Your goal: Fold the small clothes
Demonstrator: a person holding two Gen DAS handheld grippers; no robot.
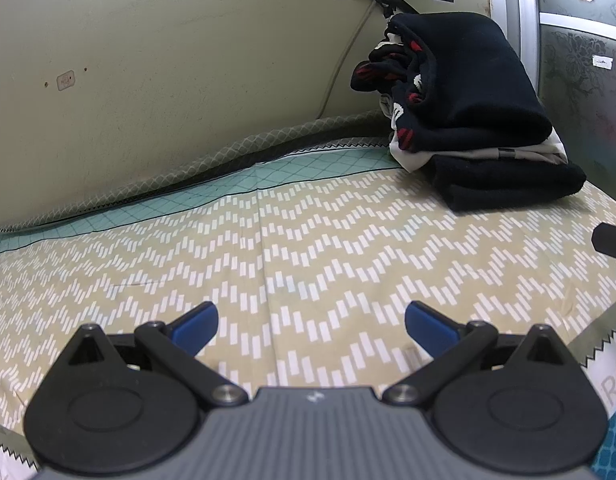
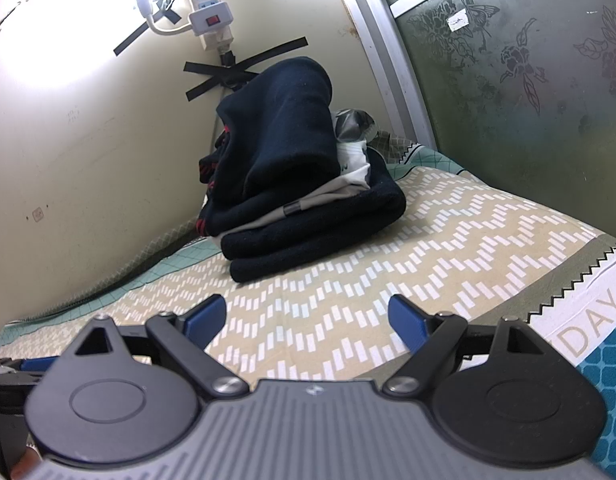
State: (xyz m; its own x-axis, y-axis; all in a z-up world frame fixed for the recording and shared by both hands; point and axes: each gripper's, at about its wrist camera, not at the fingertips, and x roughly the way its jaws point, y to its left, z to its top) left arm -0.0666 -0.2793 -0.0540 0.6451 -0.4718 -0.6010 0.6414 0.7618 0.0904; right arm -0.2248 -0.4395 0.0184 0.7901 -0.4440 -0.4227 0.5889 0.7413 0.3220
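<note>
- Left wrist view is showing the left gripper (image 1: 311, 322) hovering over the patterned bedsheet (image 1: 292, 248), its blue-padded fingers (image 1: 196, 326) spread wide apart and gripping nothing.
- Right wrist view is showing the right gripper (image 2: 306, 320) likewise hanging above the bedsheet (image 2: 447, 240), its fingers (image 2: 407, 326) parted and empty.
- A pile of clothes (image 2: 292, 176) is sitting at the far corner of the bedsheet, well apart from both grippers; in the left view the pile (image 1: 467, 120) is lying toward the far right.
- A dark navy garment (image 2: 284, 132) is lying folded on top of the pile, a white and grey piece (image 2: 347, 176) is poking out beneath it, and another dark folded item (image 2: 315, 240) is forming the bottom layer.
- Red-patterned dark fabric (image 1: 381, 68) is spilling from the pile's wall side.
- A white power strip (image 2: 208, 4) is hanging on the wall above the pile, with black tape strips (image 2: 244, 68) crossing just behind the pile's top.
</note>
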